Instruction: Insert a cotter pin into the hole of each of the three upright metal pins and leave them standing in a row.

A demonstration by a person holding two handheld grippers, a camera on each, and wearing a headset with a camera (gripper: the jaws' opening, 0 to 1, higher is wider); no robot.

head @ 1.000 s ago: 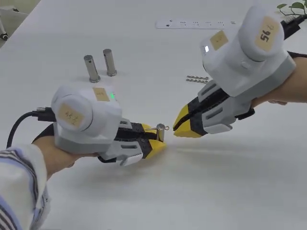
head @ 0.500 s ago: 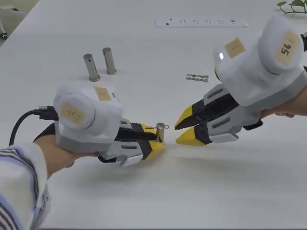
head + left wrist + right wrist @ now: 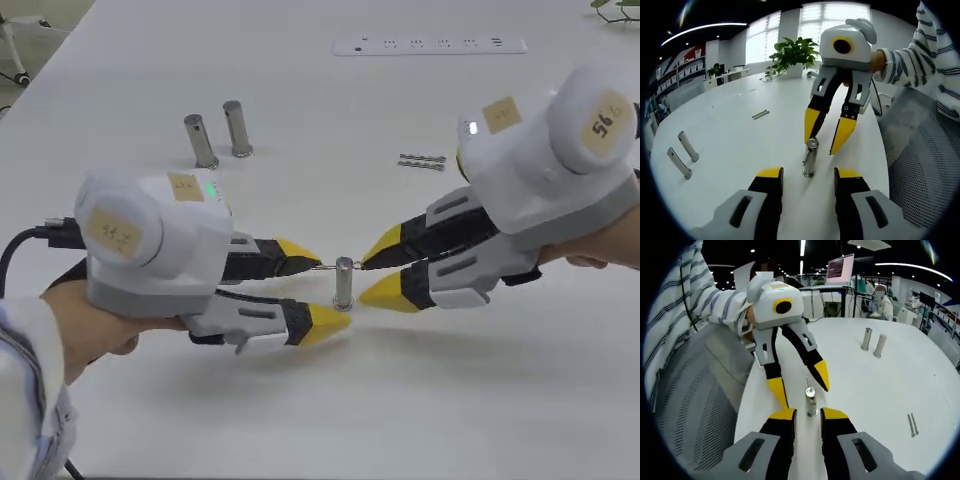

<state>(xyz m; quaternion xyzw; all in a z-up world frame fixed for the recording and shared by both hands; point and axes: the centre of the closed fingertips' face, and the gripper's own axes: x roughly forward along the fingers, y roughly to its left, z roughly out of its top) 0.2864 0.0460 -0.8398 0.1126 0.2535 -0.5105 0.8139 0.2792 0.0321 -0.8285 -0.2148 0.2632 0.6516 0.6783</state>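
Compared with one second ago, the left gripper (image 3: 330, 290) is no longer clamping the metal pin (image 3: 343, 285). Its jaws are now standing wide open, and the pin is standing free on the surface (image 3: 300, 400), toward the near edge. The cotter pin (image 3: 322, 265) is sitting across the hole near the pin's top. The right gripper (image 3: 364, 279) is holding its jaws apart on the other side, gripping nothing; whether a tip is touching the cotter pin, I cannot tell. So one of three seems done. The two other metal pins (image 3: 200, 141) are waiting upright toward the far left edge, apparently without cotters. The spare cotter pins (image 3: 422, 161) are lying toward the far right, well apart from them.
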